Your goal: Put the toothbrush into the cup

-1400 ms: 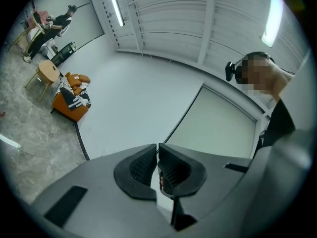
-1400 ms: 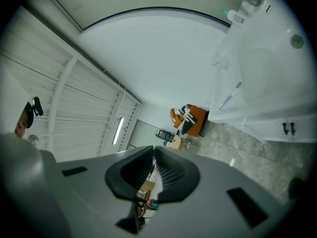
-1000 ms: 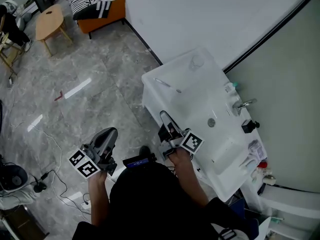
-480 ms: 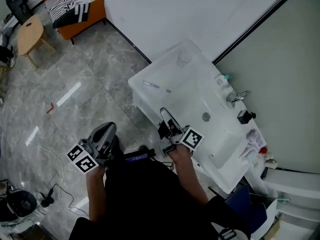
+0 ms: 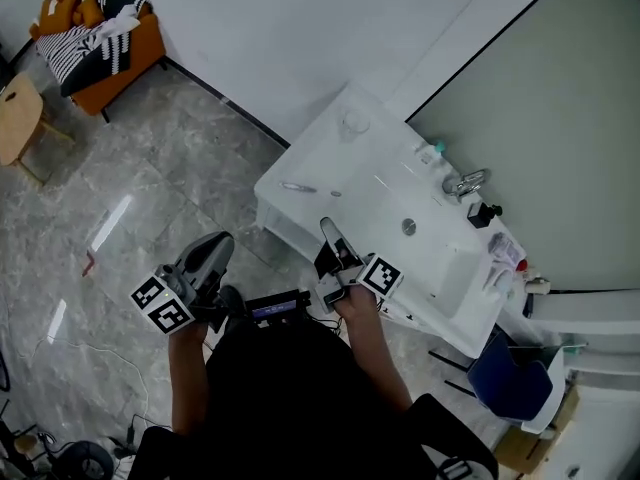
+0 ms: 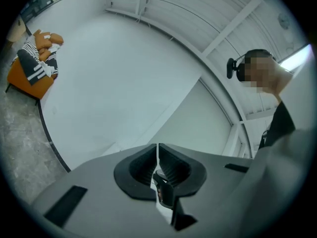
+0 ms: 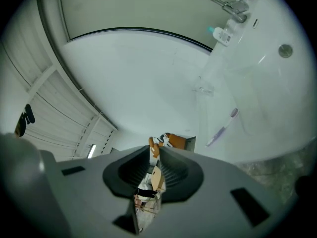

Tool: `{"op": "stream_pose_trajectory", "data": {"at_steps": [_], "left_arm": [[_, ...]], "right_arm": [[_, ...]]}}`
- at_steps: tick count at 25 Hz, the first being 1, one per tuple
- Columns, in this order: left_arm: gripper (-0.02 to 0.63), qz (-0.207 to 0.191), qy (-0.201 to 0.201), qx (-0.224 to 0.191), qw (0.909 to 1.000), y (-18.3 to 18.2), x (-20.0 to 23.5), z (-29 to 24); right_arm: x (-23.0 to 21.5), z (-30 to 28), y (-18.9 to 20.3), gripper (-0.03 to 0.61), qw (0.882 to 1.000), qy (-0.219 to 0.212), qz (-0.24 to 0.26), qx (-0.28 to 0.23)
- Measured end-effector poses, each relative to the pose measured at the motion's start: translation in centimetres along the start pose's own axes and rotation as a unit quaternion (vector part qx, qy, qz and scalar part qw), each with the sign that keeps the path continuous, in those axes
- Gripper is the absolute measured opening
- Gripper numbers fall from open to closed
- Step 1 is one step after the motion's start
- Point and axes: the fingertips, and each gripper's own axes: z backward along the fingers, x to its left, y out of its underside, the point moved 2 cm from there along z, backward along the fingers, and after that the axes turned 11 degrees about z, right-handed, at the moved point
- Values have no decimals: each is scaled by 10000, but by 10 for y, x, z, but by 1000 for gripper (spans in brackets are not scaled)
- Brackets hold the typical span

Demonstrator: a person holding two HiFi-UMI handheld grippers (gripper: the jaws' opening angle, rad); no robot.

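Toothbrush (image 5: 298, 187), near the counter's (image 5: 330, 158) left end: too small to show its bristles.
Cup (image 5: 354, 123), counter's far left corner: clear, outline faint against the white.
Small items (image 5: 505, 258), counter's right end: too small to identify.
Sofa (image 5: 95, 33): cut off by the head view's top-left corner.
Wooden table (image 5: 15, 118): cut off by its left edge.

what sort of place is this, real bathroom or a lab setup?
Probably a mock bathroom corner in a bigger room. A white sink with a tap, a toothbrush and a cup stands by the wall, but an orange sofa shares the same floor.
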Motion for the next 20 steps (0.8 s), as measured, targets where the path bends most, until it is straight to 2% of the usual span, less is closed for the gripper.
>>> {"op": "stream_pose_trajectory", "data": {"at_steps": [12, 20], "left_arm": [[20, 377, 488, 372, 9974, -41, 39, 17], [20, 517, 659, 638, 9944, -43, 48, 14]], "right_arm": [[10, -14, 25, 63, 9959, 814, 44, -401], [12, -14, 35, 72, 9932, 1042, -37, -511]]}}
